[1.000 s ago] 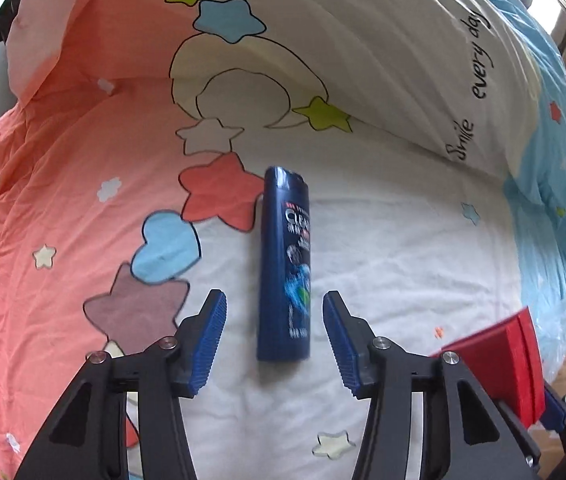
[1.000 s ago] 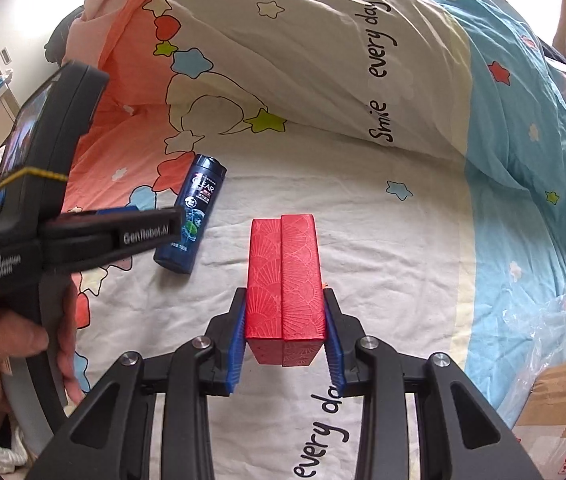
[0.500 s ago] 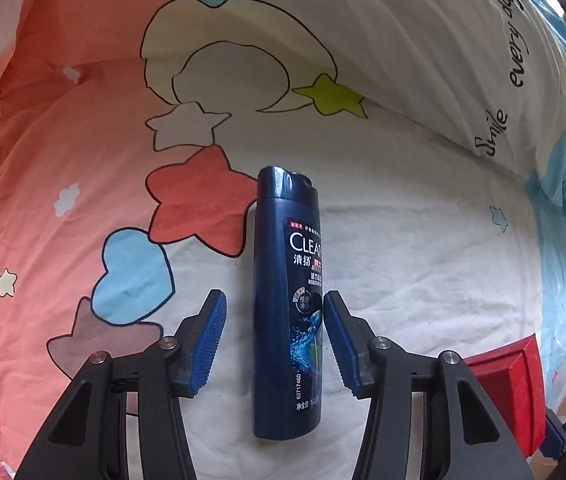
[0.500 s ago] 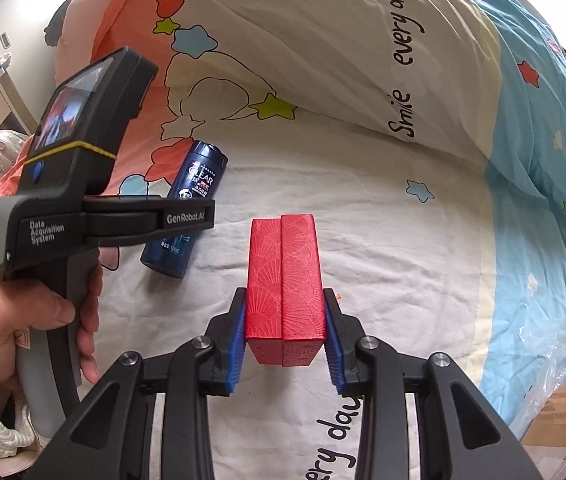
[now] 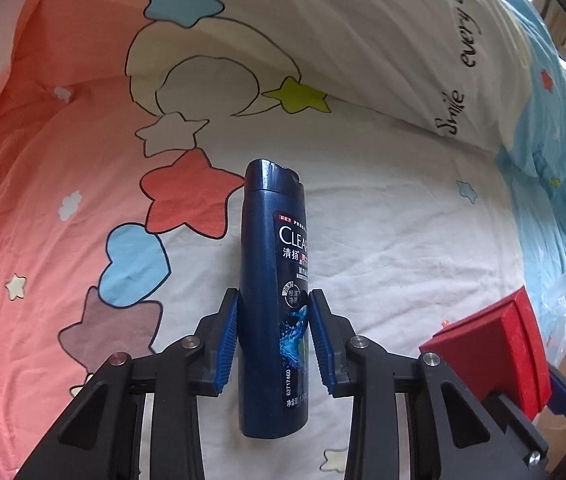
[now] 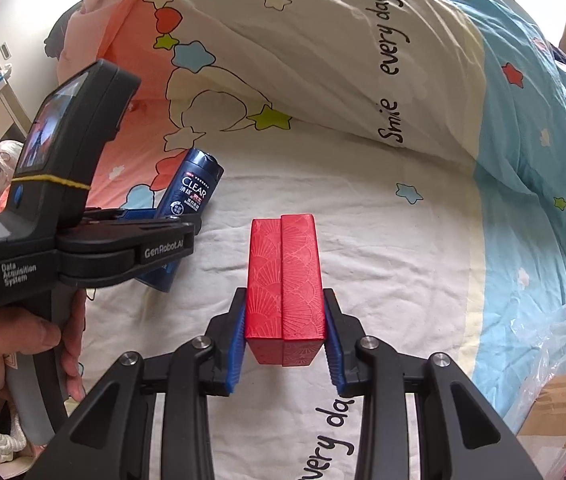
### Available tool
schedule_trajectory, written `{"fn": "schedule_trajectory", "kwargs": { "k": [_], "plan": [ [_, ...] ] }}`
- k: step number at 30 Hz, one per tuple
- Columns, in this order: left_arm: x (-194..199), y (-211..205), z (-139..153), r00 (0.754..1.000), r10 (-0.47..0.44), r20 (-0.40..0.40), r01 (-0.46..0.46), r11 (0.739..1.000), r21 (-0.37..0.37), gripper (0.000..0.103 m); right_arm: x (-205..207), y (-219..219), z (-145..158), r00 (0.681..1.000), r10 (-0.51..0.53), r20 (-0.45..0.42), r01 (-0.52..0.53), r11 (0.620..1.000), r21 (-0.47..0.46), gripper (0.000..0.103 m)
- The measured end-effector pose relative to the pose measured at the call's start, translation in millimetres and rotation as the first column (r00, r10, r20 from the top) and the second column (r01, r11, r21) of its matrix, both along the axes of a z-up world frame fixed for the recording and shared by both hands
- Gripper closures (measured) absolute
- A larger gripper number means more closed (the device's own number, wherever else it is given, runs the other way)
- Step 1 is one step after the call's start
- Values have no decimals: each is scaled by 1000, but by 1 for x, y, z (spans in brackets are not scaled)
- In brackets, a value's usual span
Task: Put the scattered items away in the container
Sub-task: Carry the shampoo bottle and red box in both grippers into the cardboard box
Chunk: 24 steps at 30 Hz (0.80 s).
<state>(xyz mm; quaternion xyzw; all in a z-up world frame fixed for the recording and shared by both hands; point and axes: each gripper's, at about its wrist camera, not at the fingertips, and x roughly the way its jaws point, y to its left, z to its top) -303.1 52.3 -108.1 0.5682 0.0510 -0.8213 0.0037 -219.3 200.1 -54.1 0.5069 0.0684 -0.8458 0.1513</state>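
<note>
Closing left tool (image 5: 273, 336) on bottle (image 5: 273, 280), flat on bed (image 5: 403, 260), pads touching. Right tool (image 6: 285, 344) clamping red box (image 6: 283, 280) at 4 o'clock. Next: lift; container unseen.

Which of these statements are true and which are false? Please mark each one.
1. The right gripper holds a red box. True.
2. The shampoo bottle is green. False: it is dark blue.
3. The left gripper has the bottle between its blue pads. True; its jaws have just been closing on it.
4. The bottle stands upright on a table. False: it lies on the star-patterned bedcover.
5. The red box is open and empty. False: it is closed.
</note>
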Motion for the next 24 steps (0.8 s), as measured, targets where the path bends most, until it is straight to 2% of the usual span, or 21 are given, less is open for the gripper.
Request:
{"fn": "schedule_trajectory", "kwargs": {
  "k": [8,10,15,24],
  "plan": [
    [40,9,23,1000,-25,5,25,1000,-5,69,38,10,18,1000,-25,-11,25,1000,0,71],
    [57,17,26,998,-55,12,56,998,-13,69,49,14,20,999,-33,-7,33,999,2,71],
    [93,36,31,993,-112,25,112,994,-19,69,69,18,18,998,-59,12,59,998,6,71],
    [142,49,37,991,-127,52,127,992,-8,69,105,18,30,997,-74,19,73,997,10,71]
  ]
}}
